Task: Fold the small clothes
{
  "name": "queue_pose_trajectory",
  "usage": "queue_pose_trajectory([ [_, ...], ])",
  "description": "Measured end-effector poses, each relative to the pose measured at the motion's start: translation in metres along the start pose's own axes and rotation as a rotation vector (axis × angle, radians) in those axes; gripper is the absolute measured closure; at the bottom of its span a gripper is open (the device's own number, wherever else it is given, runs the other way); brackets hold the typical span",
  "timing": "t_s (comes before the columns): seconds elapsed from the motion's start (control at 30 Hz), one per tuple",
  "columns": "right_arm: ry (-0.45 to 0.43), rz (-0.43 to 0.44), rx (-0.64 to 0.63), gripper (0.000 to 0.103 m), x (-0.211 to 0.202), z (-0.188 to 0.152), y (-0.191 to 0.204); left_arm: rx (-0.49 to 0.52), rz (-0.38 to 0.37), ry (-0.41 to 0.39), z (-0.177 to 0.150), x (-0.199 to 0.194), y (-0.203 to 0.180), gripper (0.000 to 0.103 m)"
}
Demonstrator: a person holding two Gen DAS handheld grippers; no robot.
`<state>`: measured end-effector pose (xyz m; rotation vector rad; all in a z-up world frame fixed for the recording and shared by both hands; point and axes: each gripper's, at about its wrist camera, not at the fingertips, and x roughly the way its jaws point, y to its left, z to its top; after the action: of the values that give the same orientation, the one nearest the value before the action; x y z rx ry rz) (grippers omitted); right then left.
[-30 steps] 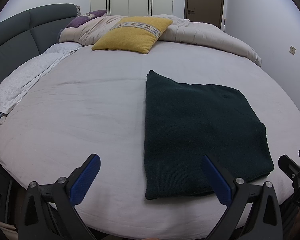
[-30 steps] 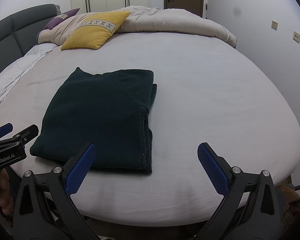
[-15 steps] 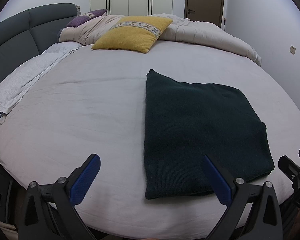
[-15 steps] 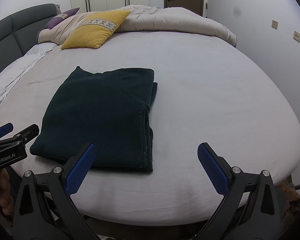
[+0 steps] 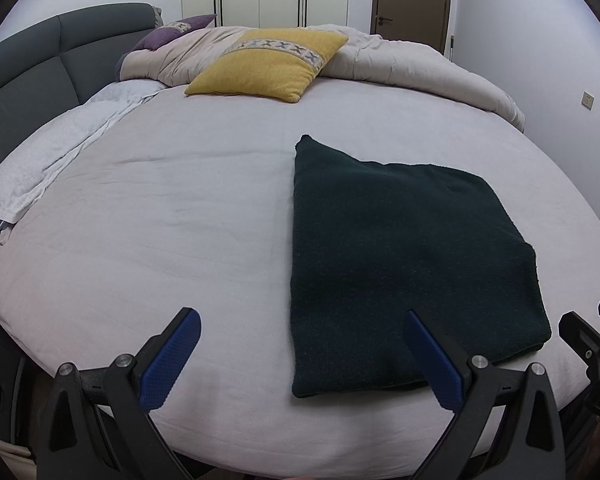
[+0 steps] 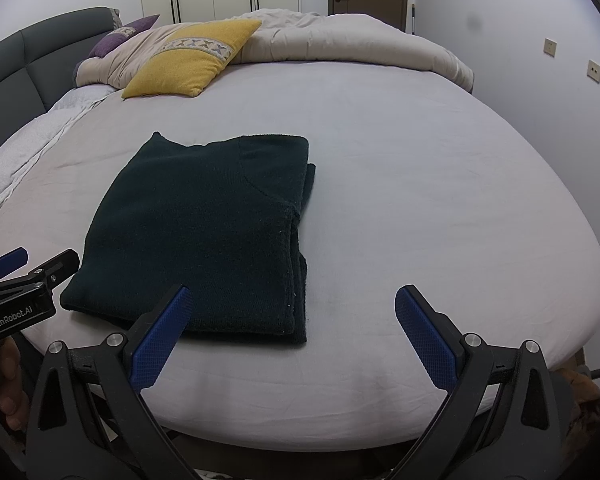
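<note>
- Left wrist view: the left gripper (image 5: pixel 300 354) is spread wide and holds nothing, above the near edge of the bed (image 5: pixel 160 216). The dark green sweater (image 5: pixel 400 252) lies folded flat on the sheet, to the right, its near edge behind the right finger (image 5: pixel 430 356).
- Right wrist view: the right gripper (image 6: pixel 290 332) gapes with nothing between its 2 fingers. The folded sweater (image 6: pixel 204 232) lies left of centre, clear of both pads; a yellow cushion (image 6: pixel 192 64) sits well beyond it.

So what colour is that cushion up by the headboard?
The cushion is mustard yellow with a pale band of small crosses, clearest in the left wrist view.
</note>
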<state>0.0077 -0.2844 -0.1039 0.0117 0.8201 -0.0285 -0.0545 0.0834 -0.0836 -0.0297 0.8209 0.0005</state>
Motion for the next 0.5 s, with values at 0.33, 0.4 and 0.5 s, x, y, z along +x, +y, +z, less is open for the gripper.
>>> queue_pose_trajectory([
  [0.33,0.002,0.002,-0.001,0.0,0.0009,-0.002,-0.0002,0.002,-0.001,0.001,0.003,0.0021,0.0006,0.0],
  [0.4,0.001,0.003,-0.002,0.0,0.0012,-0.0024,-0.0008,0.002,-0.001,0.002,0.0031,0.0022,0.0007,0.0],
  [0.5,0.001,0.004,-0.003,0.0,0.0012,-0.0021,-0.0014,0.001,-0.001,0.001,0.0031,0.0021,0.0007,0.0],
])
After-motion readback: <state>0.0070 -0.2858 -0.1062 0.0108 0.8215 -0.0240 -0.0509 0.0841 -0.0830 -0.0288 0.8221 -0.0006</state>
